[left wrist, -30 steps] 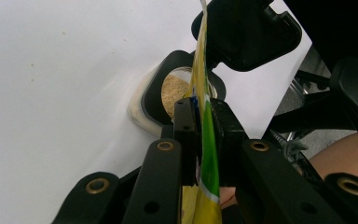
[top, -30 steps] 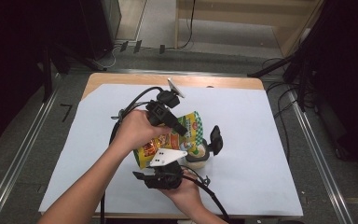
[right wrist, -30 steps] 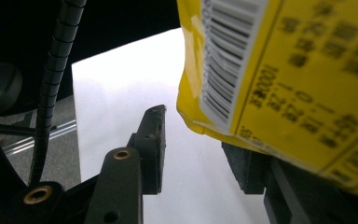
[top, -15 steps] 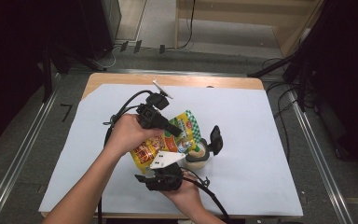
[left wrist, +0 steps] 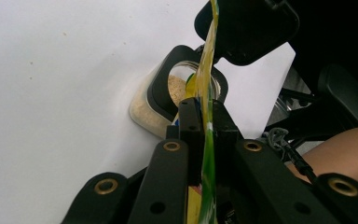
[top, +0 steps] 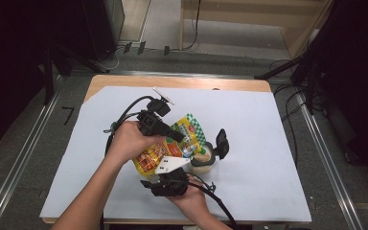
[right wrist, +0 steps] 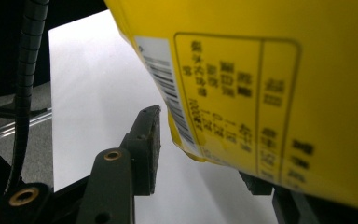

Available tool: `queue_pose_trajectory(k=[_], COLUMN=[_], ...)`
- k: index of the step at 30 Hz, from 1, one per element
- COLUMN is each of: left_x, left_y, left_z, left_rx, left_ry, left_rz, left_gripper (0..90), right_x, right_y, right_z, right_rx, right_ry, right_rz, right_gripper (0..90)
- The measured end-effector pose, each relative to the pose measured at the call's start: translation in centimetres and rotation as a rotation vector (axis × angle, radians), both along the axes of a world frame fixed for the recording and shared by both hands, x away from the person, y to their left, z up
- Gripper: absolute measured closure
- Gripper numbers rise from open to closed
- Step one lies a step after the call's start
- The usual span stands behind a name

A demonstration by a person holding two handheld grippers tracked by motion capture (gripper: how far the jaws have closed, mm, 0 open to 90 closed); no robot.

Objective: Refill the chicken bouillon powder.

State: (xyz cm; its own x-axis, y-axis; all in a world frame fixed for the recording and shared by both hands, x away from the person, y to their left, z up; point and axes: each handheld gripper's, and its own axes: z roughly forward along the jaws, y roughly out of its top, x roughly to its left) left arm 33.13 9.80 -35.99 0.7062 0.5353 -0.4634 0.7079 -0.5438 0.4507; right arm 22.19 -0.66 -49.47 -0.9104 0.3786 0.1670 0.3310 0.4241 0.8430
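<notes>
A yellow snack pouch (top: pixel 165 148) with a green-and-white chequered top and red print is being shown, pinched between the black fingers (left wrist: pixel 189 135) of the left gripper (left wrist: pixel 204 126). In the right gripper view, the pouch's plain yellow back (right wrist: pixel 270 74) is being displayed beside one black finger (right wrist: pixel 145 140), marked with dark text and a black-and-white barcode. Just beyond the left fingertips, a clear jar (left wrist: pixel 186 88) with a black rim and black flip lid (top: pixel 222 143) is being seen, holding beige powder. A white sheet (top: pixel 249 124) is being shown over the light wooden table (top: pixel 182 82).
</notes>
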Motion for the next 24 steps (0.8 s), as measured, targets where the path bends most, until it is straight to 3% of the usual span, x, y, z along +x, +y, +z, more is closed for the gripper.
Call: queue_pose_trajectory(k=[11,19,24], left_x=[-0.5,-0.7,-0.8], left_y=[1.4,2.6,3.7], left_z=[-0.7,-1.0,-1.2], left_rx=[-0.053,-0.066,-0.11], left_ry=[-0.011,-0.014,-0.003], left_rz=[-0.009,-0.033,-0.04], left_gripper=[88.6,90.0,90.0], right_x=[0.0,-0.1,-0.2], right_y=[0.1,0.3,0.1], right_z=[-0.6,-0.8,-1.0], right_rx=[-0.034,-0.052,-0.054], right_ry=[0.01,0.025,0.023], right_rz=[-0.008,-0.005,-0.01], right_gripper=[53.9,49.8,48.4])
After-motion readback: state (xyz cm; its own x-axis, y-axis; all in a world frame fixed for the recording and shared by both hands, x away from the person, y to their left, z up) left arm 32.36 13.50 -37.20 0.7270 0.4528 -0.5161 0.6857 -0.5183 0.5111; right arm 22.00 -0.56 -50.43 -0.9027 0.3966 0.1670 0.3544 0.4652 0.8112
